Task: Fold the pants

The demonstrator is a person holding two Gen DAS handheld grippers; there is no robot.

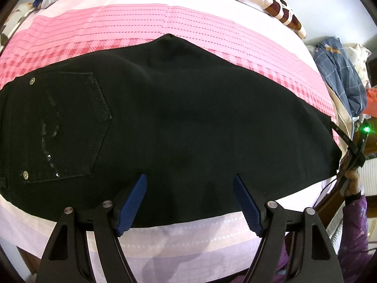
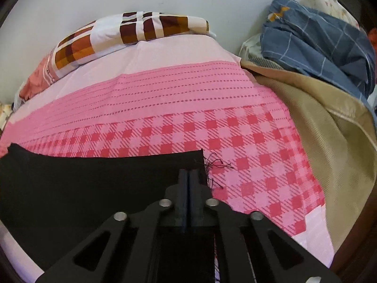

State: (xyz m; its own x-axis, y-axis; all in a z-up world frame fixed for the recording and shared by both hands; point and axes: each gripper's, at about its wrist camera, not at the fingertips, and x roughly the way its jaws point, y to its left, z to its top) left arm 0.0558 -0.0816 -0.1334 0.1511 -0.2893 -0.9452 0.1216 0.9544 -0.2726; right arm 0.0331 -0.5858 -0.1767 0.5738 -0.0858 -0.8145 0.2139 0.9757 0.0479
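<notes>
Black pants (image 1: 176, 108) lie flat across the pink bed sheet (image 1: 132, 23), with the back pocket (image 1: 70, 127) at the left. My left gripper (image 1: 189, 202) hovers open over the pants' near edge, and nothing sits between its blue pads (image 1: 132, 205). The frayed leg hem (image 2: 205, 165) shows in the right wrist view. My right gripper (image 2: 187, 176) is shut, its tips at the hem corner on flat cloth. Whether any cloth is pinched I cannot tell. In the left wrist view the right gripper (image 1: 353, 151) sits at the pants' far right end.
A checked pillow (image 2: 132, 33) lies at the head of the bed. A blue plaid cloth (image 2: 318, 47) is piled on a tan blanket (image 2: 318, 129) along the right side. A person's hand and purple sleeve (image 1: 355, 217) are at the right edge.
</notes>
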